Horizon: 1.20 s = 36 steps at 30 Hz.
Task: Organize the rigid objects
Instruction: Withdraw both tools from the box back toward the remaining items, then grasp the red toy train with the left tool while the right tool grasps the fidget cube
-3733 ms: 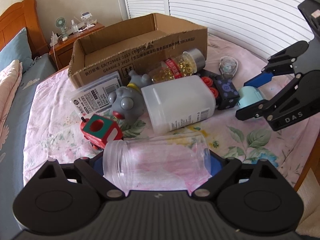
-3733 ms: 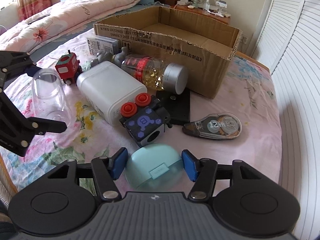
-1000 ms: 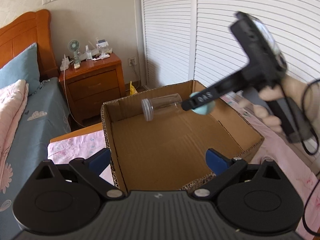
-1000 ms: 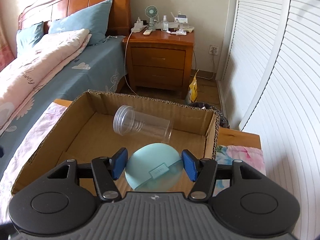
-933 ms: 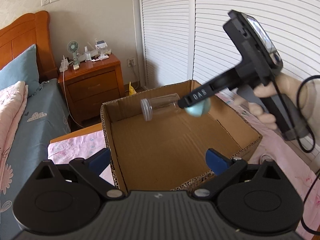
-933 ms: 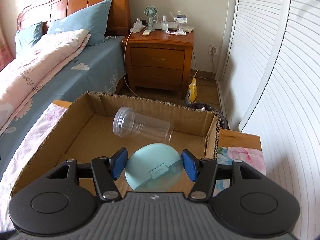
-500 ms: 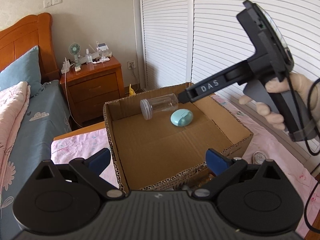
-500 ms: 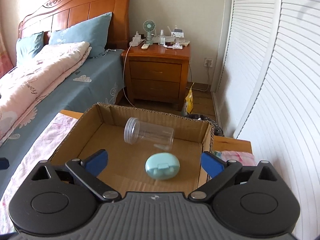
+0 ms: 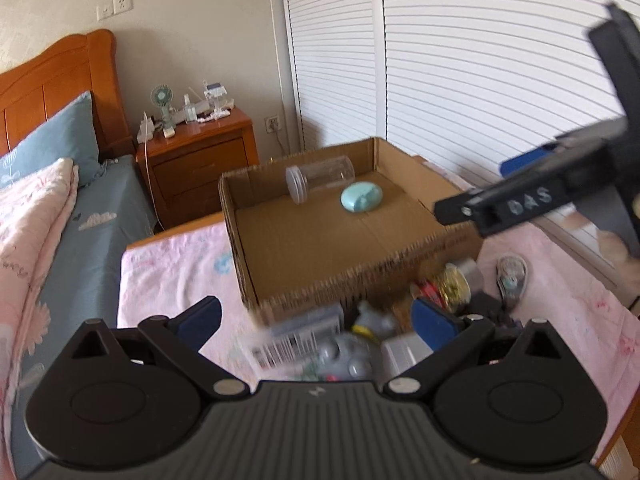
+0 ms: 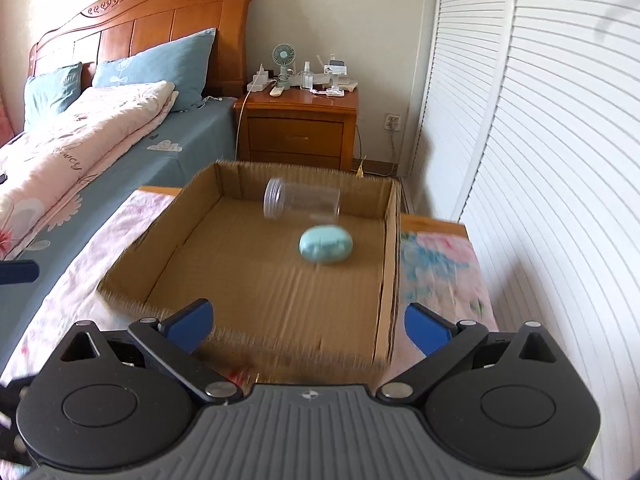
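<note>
Right gripper [image 10: 306,322]: jaws opening, spread wide, nothing between the blue pads; the cardboard box lies straight ahead of them.
Left gripper [image 9: 316,318]: jaws wide apart and empty; blurred clutter shows between and just beyond the pads.
Cardboard box [image 10: 276,280]: open-topped, resting on the pink floral surface [image 9: 172,264]; its near wall sits just ahead of the right jaws and beyond the left jaws.
Clear jar [image 10: 302,200]: lying on its side inside the box, against the far wall, well ahead of both pairs of jaws, mouth toward the left.
Mint case [image 10: 326,245]: rounded, light green, on the box floor just in front of the jar, ahead of the right jaws and apart from them.
Clutter outside the box [image 9: 360,344]: blurred items heaped against the near wall, directly ahead of the left jaws; a barcoded label and a grey rounded toy can be made out.
Tape dispenser [image 9: 512,276]: on the surface to the right of the left jaws, beneath the right gripper's arm.
Nightstand [image 10: 300,128]: wooden, far beyond the box, carrying a small fan.
Bed [image 10: 100,152]: to the left of both jaws, with blue pillows.
</note>
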Each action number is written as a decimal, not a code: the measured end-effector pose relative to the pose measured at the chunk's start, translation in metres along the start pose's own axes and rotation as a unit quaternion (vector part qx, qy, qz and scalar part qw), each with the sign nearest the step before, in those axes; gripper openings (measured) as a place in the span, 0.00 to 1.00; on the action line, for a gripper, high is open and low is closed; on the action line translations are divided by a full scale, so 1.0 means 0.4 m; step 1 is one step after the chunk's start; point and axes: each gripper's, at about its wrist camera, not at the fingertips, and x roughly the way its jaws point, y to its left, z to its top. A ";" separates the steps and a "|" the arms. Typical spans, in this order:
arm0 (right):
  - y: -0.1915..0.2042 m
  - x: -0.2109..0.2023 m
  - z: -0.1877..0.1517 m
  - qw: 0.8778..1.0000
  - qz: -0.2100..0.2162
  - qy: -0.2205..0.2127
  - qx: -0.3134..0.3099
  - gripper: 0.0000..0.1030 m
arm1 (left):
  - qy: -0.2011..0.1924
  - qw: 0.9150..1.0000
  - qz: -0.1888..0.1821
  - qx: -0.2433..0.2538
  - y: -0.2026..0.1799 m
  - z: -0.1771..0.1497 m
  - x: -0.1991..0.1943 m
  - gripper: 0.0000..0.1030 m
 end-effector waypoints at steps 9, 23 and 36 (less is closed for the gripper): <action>0.000 -0.034 -0.162 0.998 -0.038 0.021 0.040 1.00 | 0.034 0.999 0.029 -0.027 0.004 -0.092 0.002 0.98; -0.025 -0.034 -0.246 0.997 -0.037 0.050 0.045 1.00 | 0.071 0.997 0.024 0.022 0.018 -0.190 0.070 0.97; -0.016 0.005 -0.250 0.997 -0.034 0.068 0.033 1.00 | 0.065 0.998 -0.012 0.020 0.054 -0.193 0.130 0.69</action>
